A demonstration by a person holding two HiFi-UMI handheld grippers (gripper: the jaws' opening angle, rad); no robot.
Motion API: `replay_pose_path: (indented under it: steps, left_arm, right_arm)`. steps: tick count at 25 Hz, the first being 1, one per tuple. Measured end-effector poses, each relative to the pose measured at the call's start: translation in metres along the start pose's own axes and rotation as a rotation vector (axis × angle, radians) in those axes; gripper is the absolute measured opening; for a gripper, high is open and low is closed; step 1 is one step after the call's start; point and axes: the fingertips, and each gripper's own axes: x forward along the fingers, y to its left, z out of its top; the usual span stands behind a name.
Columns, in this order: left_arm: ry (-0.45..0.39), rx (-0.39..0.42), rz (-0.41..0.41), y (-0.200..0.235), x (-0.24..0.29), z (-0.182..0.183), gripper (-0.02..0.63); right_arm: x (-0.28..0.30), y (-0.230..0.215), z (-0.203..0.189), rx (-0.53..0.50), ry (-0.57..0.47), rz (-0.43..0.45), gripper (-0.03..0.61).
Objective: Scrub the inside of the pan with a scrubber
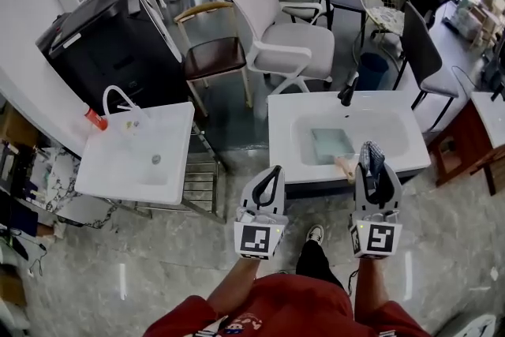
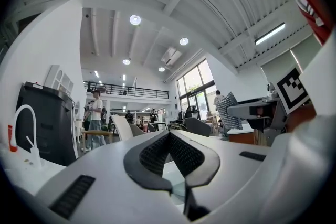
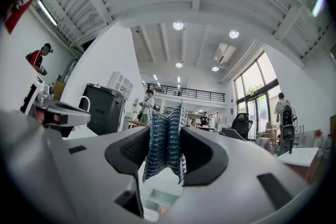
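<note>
From the head view, scrubbing did not look to have begun. The pan (image 1: 330, 144), a square, pale greenish, glassy-looking dish, lay flat in the hollow of the white washbasin (image 1: 284, 122), apart from both grippers. The right gripper (image 1: 374, 174) hung over the basin's front edge with the scrubber (image 1: 371, 152) in its fingers. The left gripper (image 1: 272, 176) hovered just short of that edge. A small peach-coloured thing sat by the front rim; what it was I could not tell. Everything remained to be done: bringing the scrubber down into the pan and working it over the inside.

In the left gripper view, the smooth white fingers were closed tip to tip, their dark ribbed pads meeting with nothing between them.

In the right gripper view, the fingers were clamped on the scrubber, a crumpled blue-silver mesh with a metallic glint. It was pinched into upright folds that stood above the dark pads.
</note>
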Motion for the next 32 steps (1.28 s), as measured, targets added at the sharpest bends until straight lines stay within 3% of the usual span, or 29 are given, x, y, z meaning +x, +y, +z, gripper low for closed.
replay_pose_path:
  steps: [6, 11, 15, 20, 23, 27, 32]
  left_arm:
    - [-0.01, 0.028, -0.028, -0.01, 0.069, 0.005, 0.011]
    - [0.05, 0.0, -0.015, -0.018, 0.123, 0.005, 0.011]
    - [0.006, 0.024, 0.001, -0.021, 0.165, 0.005, 0.011]
    - [0.056, 0.028, 0.018, -0.033, 0.205, -0.006, 0.011]
    - [0.027, 0.057, 0.023, -0.034, 0.222, -0.009, 0.011]
    - [0.077, 0.042, 0.035, -0.032, 0.236, -0.017, 0.011]
    - [0.072, 0.041, 0.036, -0.02, 0.249, -0.026, 0.011]
  right_arm:
    - [0.047, -0.05, -0.021, 0.045, 0.022, -0.022, 0.19]
    - [0.09, -0.092, -0.03, 0.037, 0.023, -0.012, 0.19]
    - [0.123, -0.117, -0.044, 0.056, 0.022, -0.003, 0.19]
    - [0.154, -0.147, -0.065, 0.083, 0.023, 0.017, 0.19]
    - [0.169, -0.155, -0.073, 0.105, 0.032, 0.024, 0.19]
    - [0.185, -0.159, -0.087, 0.121, 0.04, 0.036, 0.19]
    - [0.206, -0.153, -0.093, 0.11, 0.016, 0.048, 0.19]
